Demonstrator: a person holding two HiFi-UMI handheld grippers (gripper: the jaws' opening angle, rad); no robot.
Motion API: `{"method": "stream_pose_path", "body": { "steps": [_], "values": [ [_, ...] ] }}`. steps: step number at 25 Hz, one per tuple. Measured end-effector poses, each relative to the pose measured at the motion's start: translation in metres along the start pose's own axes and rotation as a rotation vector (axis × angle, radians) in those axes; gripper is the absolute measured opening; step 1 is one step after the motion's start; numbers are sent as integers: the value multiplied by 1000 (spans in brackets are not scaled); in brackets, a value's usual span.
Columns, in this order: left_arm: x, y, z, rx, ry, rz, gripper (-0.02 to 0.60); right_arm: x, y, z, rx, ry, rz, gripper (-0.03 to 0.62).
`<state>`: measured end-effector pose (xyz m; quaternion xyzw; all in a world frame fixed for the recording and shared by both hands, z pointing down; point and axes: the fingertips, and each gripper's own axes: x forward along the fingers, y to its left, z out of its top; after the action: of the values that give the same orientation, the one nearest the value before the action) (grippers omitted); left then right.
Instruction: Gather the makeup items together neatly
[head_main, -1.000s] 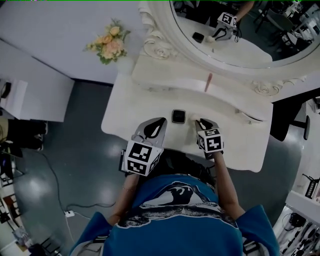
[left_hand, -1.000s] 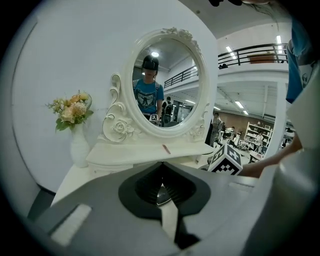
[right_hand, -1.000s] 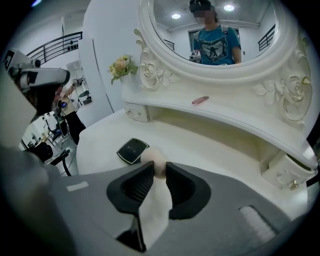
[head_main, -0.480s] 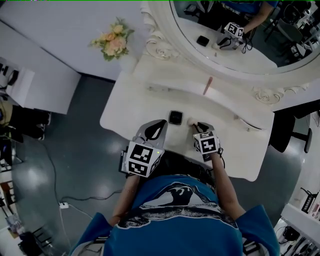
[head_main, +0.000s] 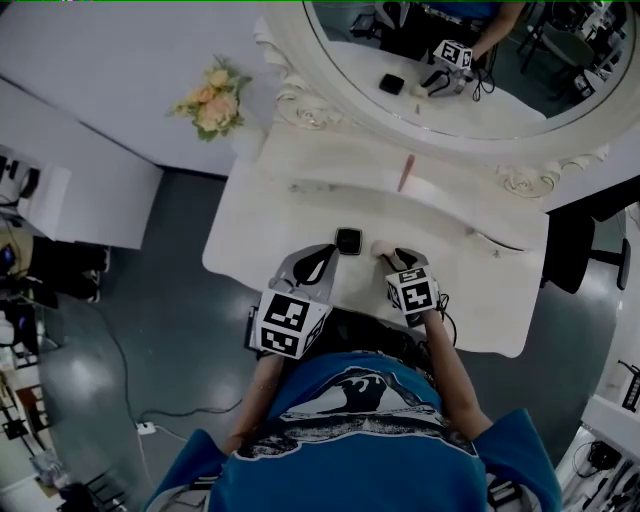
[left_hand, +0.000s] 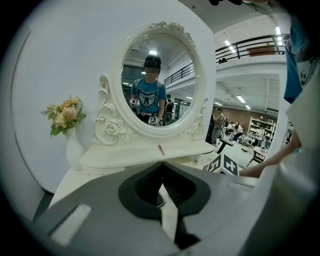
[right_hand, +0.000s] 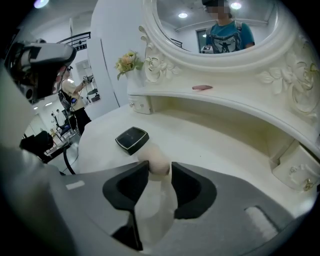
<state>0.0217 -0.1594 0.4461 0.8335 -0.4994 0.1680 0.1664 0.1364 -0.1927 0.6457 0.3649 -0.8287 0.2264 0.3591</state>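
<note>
**Location type:** a large indoor work hall with a domestic bedroom corner staged inside it.

**Staged part:** a white dressing table (head_main: 265, 215) carries a carved oval mirror (head_main: 450, 70). A vase of flowers (head_main: 208, 95) stands at the table's left end. A plain white partition panel (head_main: 100, 50) stands behind the table.

**Hall part:** the floor (head_main: 170, 290) around the dressing table is bare grey, and a power strip (head_main: 147, 428) with its cable lies on it. Beyond the table's right side are a balcony railing (left_hand: 250, 44), ceiling strip lights (left_hand: 241, 99), open shelving (left_hand: 261, 131) and other people (left_hand: 218, 122).
</note>
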Motion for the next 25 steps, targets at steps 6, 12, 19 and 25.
{"method": "stream_pose_path", "body": {
  "steps": [6, 12, 19, 25],
  "values": [
    [0, 3, -1, 29, 24, -26, 17, -6, 0, -9, 49, 24, 5, 187],
    [-1, 13, -2, 46, 40, -51, 17, -26, -16, 8, 106, -45, -59, 187],
    [-2, 26, -2, 61, 40, -96, 18, -43, -57, 67, 287, -209, -150, 172],
    [-4, 38, -3, 74, 47, -138, 17, -37, -78, 121, 364, -295, -196, 156]
  ]
}}
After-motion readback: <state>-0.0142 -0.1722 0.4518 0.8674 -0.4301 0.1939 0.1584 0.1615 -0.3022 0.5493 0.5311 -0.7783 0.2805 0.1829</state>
